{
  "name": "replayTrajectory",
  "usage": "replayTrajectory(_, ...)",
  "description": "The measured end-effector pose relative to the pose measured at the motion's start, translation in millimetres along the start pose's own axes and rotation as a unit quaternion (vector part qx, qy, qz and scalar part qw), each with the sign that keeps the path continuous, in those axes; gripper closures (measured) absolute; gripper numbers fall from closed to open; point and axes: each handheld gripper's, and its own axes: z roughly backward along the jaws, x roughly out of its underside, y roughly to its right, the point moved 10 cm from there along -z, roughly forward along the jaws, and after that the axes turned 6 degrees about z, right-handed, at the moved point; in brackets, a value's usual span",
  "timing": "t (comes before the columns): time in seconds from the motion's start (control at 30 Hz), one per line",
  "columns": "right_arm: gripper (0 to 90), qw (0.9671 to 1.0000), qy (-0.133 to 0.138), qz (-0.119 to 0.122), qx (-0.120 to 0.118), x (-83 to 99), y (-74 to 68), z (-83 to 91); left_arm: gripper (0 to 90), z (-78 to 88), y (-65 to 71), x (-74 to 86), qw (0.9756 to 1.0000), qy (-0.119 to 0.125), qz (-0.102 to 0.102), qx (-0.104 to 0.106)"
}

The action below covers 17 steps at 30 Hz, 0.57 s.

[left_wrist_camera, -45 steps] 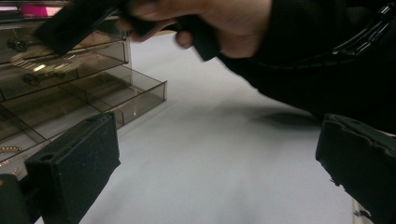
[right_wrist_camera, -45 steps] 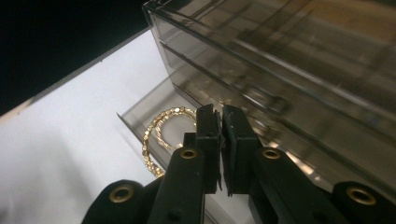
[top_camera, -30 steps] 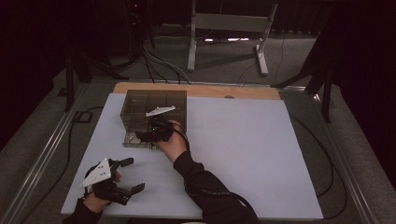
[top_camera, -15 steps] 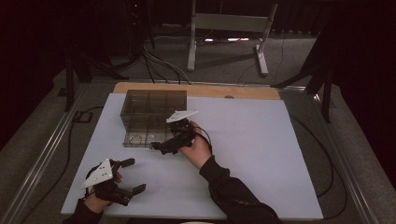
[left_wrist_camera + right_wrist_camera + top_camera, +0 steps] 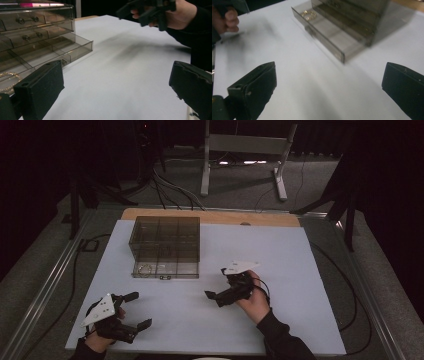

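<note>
Drawer [image 5: 165, 269] of the smoky plastic cabinet [image 5: 165, 237] stands pulled out at the bottom, a gold bracelet [image 5: 145, 268] lying in its left compartment; shutting it looks like what is left. Your right gripper [image 5: 220, 297], jaws wide apart and empty, hovers off the cabinet's right front corner. Your left gripper [image 5: 139, 311], jaws also apart, rests well in front of the cabinet's left side.

Both hand-held grippers [image 5: 132, 310] [image 5: 214, 297] wide open, empty.
</note>
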Motion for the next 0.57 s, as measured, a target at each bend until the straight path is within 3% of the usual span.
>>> replayTrajectory(0.03, 0.0, 1.0, 0.0, 0.0, 0.0, 0.0, 0.0, 0.0, 0.6, 0.0, 0.0, 0.0, 1.0, 0.0, 0.0, 0.0)
replayTrajectory(0.07, 0.0, 0.9998, 0.01, -0.017, -0.002, 15.1, 2.2, 11.3, 0.6, -0.6, 0.0, -0.5, 1.0, 0.001, 0.0, 0.001)
replayTrajectory(0.1, 0.0, 0.9998, 0.01, -0.017, -0.002, 15.1, 2.2, 11.3, 0.6, -0.6, 0.0, -0.5, 1.0, 0.001, 0.0, 0.001)
replayTrajectory(0.13, 0.0, 0.9996, 0.008, -0.026, 0.002, 31.4, 4.3, 23.2, 0.6, -1.0, 0.4, -0.1, 1.0, 0.0, 0.0, 0.002)
replayTrajectory(0.17, 0.0, 0.9996, 0.008, -0.026, 0.002, 31.4, 4.3, 23.2, 0.6, -1.0, 0.4, -0.1, 1.0, 0.0, 0.0, 0.002)
replayTrajectory(0.2, 0.0, 0.9995, 0.006, -0.026, 0.019, 46.9, 7.4, 35.9, 0.6, -1.4, 0.2, 0.4, 1.0, -0.002, -0.002, 0.001)
replayTrajectory(0.23, 0.0, 0.9995, 0.006, -0.026, 0.019, 46.9, 7.4, 35.9, 0.6, -1.4, 0.2, 0.4, 1.0, -0.002, -0.002, 0.001)
replayTrajectory(0.27, 0.0, 0.9991, 0.006, -0.028, 0.032, 61.1, 10.3, 49.6, 0.6, -1.5, -0.1, 0.0, 1.0, -0.001, 0.001, 0.002)
replayTrajectory(0.37, 0.0, 0.9984, 0.006, -0.036, 0.044, 74.6, 13.8, 63.1, 0.6, -1.8, 0.3, 0.1, 1.0, -0.001, -0.001, 0.002)
replayTrajectory(0.4, 0.0, 0.9971, 0.006, -0.045, 0.062, 88.3, 18.8, 74.7, 0.6, -2.7, 0.5, -0.5, 1.0, -0.001, -0.002, 0.003)
replayTrajectory(0.57, 0.0, 0.9944, -0.01, -0.067, 0.082, 112.7, 28.1, 86.6, 0.6, -4.2, 1.6, 1.0, 1.0, -0.006, -0.003, 0.004)
